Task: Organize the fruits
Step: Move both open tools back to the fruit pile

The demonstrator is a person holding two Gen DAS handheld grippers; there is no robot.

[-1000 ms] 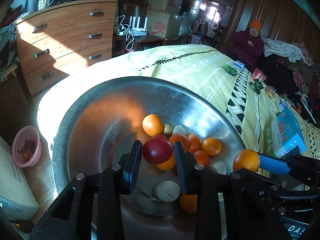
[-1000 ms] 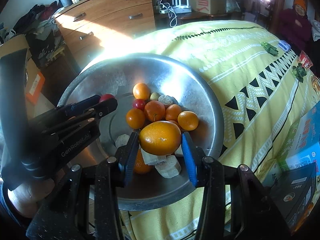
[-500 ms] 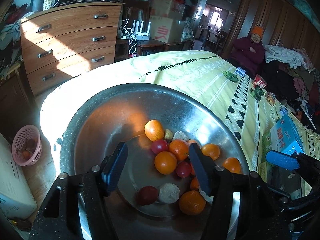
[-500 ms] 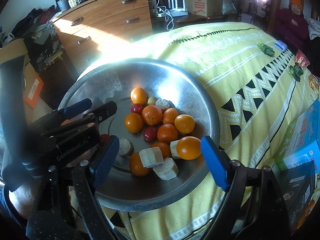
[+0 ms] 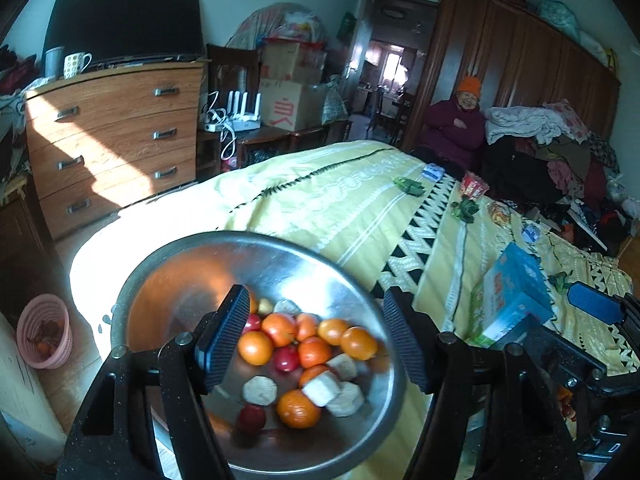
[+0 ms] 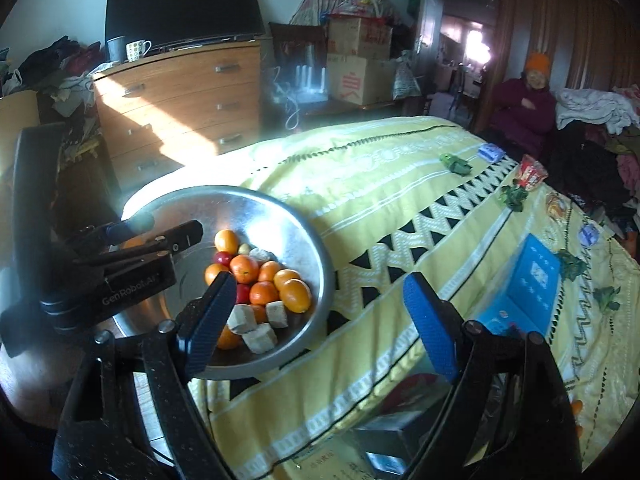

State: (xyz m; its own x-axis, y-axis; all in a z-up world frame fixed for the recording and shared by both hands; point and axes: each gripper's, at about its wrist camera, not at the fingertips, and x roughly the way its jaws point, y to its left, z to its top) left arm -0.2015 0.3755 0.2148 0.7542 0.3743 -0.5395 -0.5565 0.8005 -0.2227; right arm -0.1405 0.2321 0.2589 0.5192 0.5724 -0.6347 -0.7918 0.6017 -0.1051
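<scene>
The oranges [image 5: 297,409], red fruits and pale chunks lie piled in the steel bowl [image 5: 168,280] at lower left, on the yellow bed [image 5: 360,208]. My left fingers [image 5: 312,344] and right fingers [image 6: 320,312], just opening, stand spread and empty; sorting looks nearly done.

A wooden chest of drawers [image 5: 116,140] is seen ahead and to the left of the tongs, lit by a patch of sunlight. A dark wardrobe [image 5: 516,68] is set far to the right. A bed with a yellow patterned cover [image 6: 400,208] is spread ahead. Cardboard boxes [image 5: 292,92] are stacked beyond, beside an open doorway [image 5: 388,68].
</scene>
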